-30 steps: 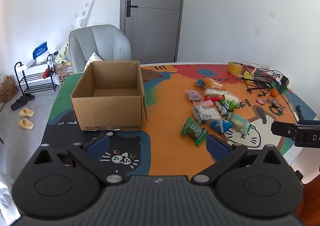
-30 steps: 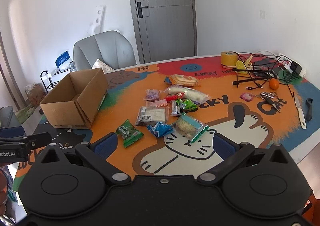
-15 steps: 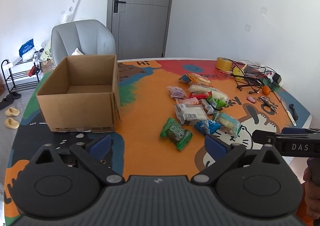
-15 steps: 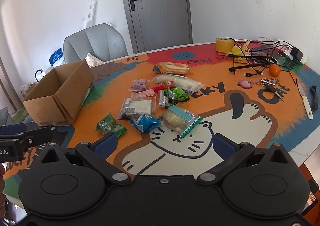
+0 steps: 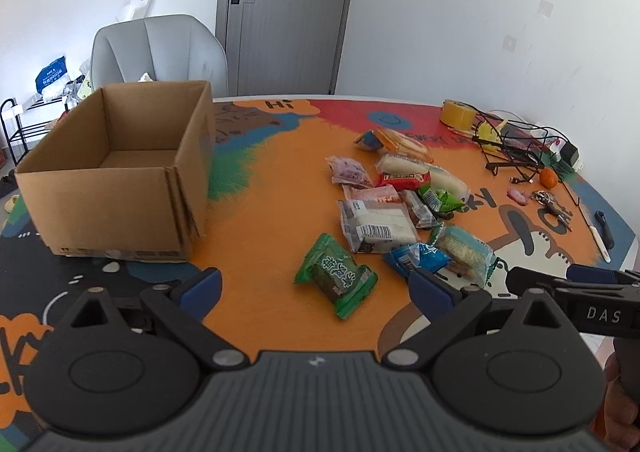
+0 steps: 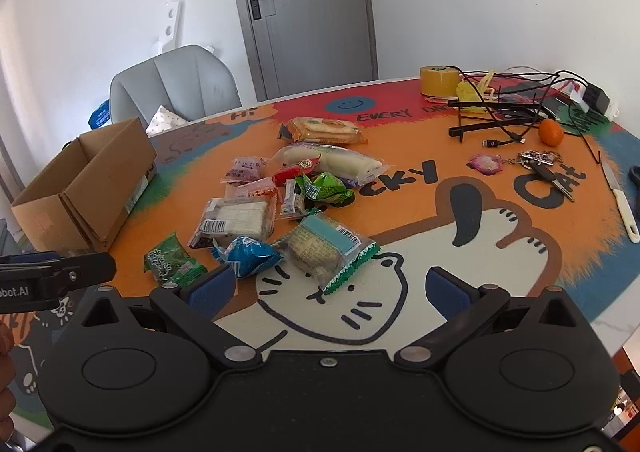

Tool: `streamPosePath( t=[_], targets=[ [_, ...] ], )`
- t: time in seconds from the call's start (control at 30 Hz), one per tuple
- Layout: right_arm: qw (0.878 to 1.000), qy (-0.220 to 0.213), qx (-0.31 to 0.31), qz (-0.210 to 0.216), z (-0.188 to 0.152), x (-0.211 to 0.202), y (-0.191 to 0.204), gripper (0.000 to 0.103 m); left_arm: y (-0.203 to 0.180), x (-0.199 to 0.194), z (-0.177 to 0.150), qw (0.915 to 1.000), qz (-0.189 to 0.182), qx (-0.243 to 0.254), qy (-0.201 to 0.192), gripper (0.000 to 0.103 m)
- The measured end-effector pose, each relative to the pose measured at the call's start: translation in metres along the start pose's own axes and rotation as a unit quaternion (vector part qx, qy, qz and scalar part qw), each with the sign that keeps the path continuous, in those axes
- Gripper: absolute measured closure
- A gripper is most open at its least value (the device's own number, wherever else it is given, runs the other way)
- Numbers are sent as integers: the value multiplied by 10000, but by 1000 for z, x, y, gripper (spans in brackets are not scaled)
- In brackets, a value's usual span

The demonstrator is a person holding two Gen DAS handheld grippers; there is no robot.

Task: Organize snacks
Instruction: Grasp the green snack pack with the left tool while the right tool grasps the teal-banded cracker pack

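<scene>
An empty open cardboard box (image 5: 120, 172) stands at the table's left; it also shows in the right wrist view (image 6: 84, 188). Several wrapped snacks lie in a loose pile mid-table. A green packet (image 5: 336, 276) lies nearest, just ahead of my left gripper (image 5: 316, 288), which is open and empty. It also shows in the right wrist view (image 6: 170, 262). A blue packet (image 6: 248, 256) and a teal-ended clear packet (image 6: 328, 248) lie just ahead of my right gripper (image 6: 332, 286), which is open and empty.
A tape roll (image 6: 438, 80), tangled cables and a black stand (image 6: 504, 108), an orange (image 6: 551, 131), keys (image 6: 536, 162) and a white knife (image 6: 622, 204) lie at the table's right. A grey chair (image 5: 160, 52) stands behind the box.
Both grippers have moved forward and lower toward the snack pile; the packets look nearer and larger. Both stay open and empty.
</scene>
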State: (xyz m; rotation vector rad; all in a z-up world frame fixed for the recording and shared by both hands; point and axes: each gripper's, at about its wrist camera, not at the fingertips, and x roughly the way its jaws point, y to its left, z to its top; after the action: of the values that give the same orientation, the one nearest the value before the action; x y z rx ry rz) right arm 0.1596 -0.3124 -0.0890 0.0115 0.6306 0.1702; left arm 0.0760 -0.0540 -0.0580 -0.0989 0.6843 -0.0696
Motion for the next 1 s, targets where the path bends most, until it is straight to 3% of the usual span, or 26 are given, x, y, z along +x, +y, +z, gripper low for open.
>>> streamPosePath(
  t=[0.2,0.43,0.67,0.83,0.9,1.0],
  targets=[
    [9997,-28,-221,40,3,17,-1,0,-3,24,1,9999,-30,-55,120,10],
    [9992,72,-404,4,6,44,-6,2,-3,54,2,9989,-87,-209,405,29],
    [9982,180,-571,-21,7,66,-7,3,-6,77,1,9978,-51,-210,631,32],
    [9974,295,-654,-73,8,83,-7,3,-14,84,1,9987,87,-21,507,34],
    [9971,355,-660,-109,8,90,-7,3,-15,86,2,9988,91,41,481,39],
    [9966,354,-722,-156,9,96,-5,4,-14,87,3,9989,143,73,440,56]
  ],
)
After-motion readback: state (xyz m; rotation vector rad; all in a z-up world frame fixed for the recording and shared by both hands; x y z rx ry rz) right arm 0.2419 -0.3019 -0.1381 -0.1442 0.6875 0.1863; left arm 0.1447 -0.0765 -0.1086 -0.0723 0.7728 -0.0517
